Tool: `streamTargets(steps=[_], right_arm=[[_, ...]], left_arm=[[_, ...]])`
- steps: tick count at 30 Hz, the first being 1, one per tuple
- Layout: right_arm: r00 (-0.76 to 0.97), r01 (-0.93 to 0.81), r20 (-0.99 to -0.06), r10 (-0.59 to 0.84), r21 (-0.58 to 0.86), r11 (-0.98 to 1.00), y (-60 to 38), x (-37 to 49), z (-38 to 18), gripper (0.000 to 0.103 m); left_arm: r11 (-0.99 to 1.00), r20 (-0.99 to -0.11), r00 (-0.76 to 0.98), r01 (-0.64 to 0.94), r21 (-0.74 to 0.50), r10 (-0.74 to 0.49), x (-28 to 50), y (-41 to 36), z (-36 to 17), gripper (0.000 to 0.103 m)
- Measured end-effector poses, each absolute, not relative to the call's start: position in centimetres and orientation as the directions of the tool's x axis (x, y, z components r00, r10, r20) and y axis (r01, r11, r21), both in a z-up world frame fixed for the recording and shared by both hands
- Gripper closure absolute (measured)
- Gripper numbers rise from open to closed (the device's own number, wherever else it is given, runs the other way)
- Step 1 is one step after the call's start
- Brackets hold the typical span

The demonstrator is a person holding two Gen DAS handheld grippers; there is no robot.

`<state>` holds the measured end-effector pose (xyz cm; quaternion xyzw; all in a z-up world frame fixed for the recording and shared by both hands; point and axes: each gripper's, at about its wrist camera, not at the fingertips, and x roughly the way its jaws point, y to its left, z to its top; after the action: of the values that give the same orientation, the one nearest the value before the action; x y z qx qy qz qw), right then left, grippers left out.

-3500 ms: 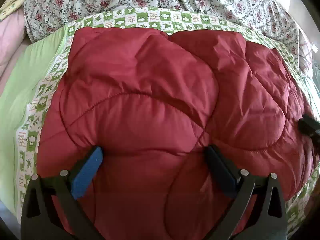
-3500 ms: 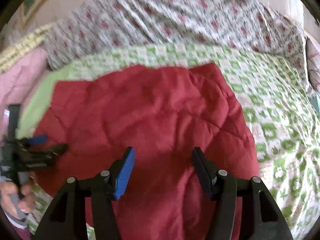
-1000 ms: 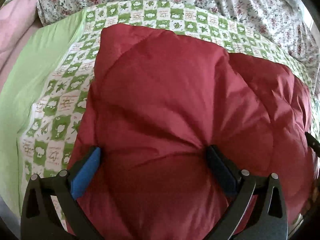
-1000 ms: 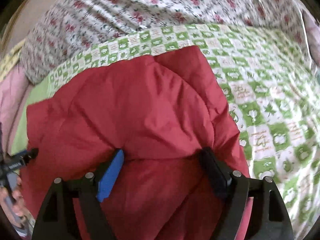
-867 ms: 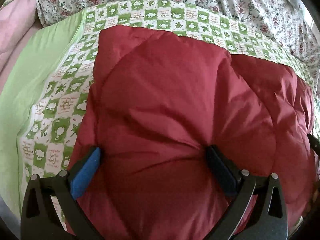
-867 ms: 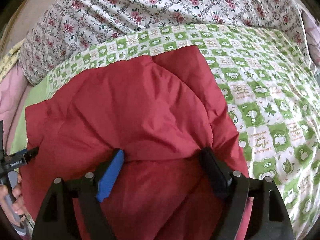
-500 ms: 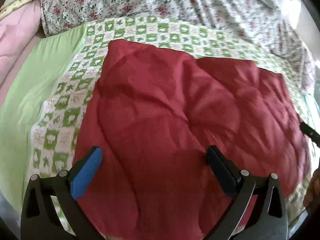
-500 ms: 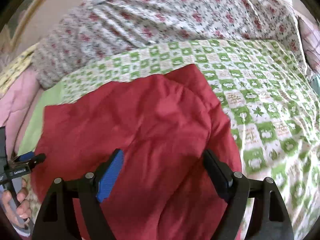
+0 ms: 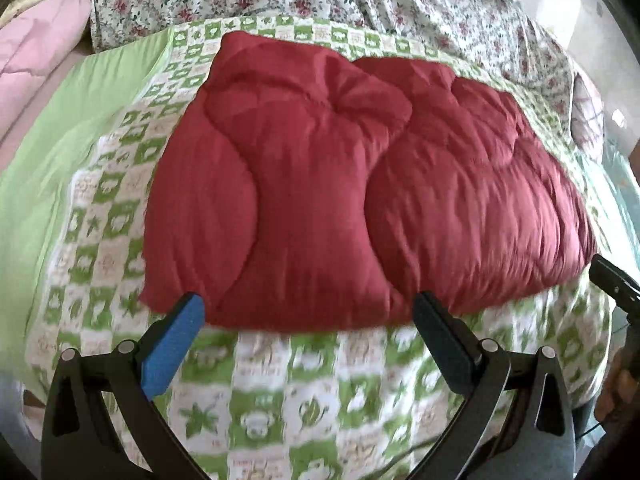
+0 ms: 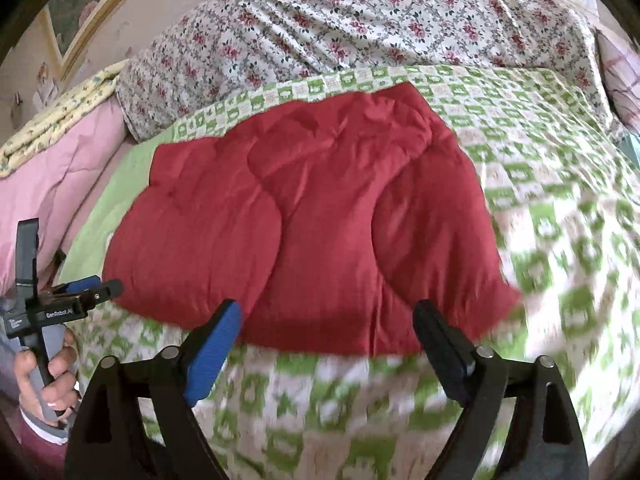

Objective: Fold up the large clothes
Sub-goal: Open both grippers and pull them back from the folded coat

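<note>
Now both grippers [image 9: 308, 312] [image 10: 326, 320] off red quilted jacket [image 9: 360, 184], pulled back, jaws wide.

The checked sheet [image 9: 304, 408] near both cameras is smeared with motion blur, prints unreadable. Right hand-held gripper [image 9: 612, 280] is mostly cut off at the left view's edge, so can't tell how its jaws stand

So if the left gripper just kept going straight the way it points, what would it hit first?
Most likely the near edge of the red quilt, which lies right ahead between the open fingers of the left gripper. It points somewhat downward, so it could graze the checked sheet first; depth is unclear.
</note>
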<state>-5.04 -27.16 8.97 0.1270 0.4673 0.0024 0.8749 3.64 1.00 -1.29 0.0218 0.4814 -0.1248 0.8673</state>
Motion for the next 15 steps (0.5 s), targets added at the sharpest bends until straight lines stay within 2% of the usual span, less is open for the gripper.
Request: streamTargets(steps=[2,6,9,15], right_arm=[[0.549,0.101,-0.825,0.132,0.222,0.970,-26.6,-5.7,8.7,0.011],[0.523,0.058,-0.843,0.129,0.186,0.981,-25.1,-6.7,8.1,0.002],[0.508,0.007,-0.843,0.177,0.210,0.978,-24.1,-7.1,7.9,0.000],[0.512,-0.052,-0.839,0.183,0.183,0.982,-22.9,-7.3,9.4,0.000]], left_arm=[[0.967,-0.843,0.503,0.243,-0.071,-0.188,2.7,0.9,-1.5,0.000],[0.963,-0.847,0.510,0.269,-0.013,-0.154,0.8,0.1,-1.9,0.000],[0.953,-0.843,0.519,0.302,0.027,-0.141,-0.2,-0.7,-1.6,0.000],[0.940,-0.802,0.587,0.322,0.113,-0.105,-1.6,-1.5,0.8,0.000]])
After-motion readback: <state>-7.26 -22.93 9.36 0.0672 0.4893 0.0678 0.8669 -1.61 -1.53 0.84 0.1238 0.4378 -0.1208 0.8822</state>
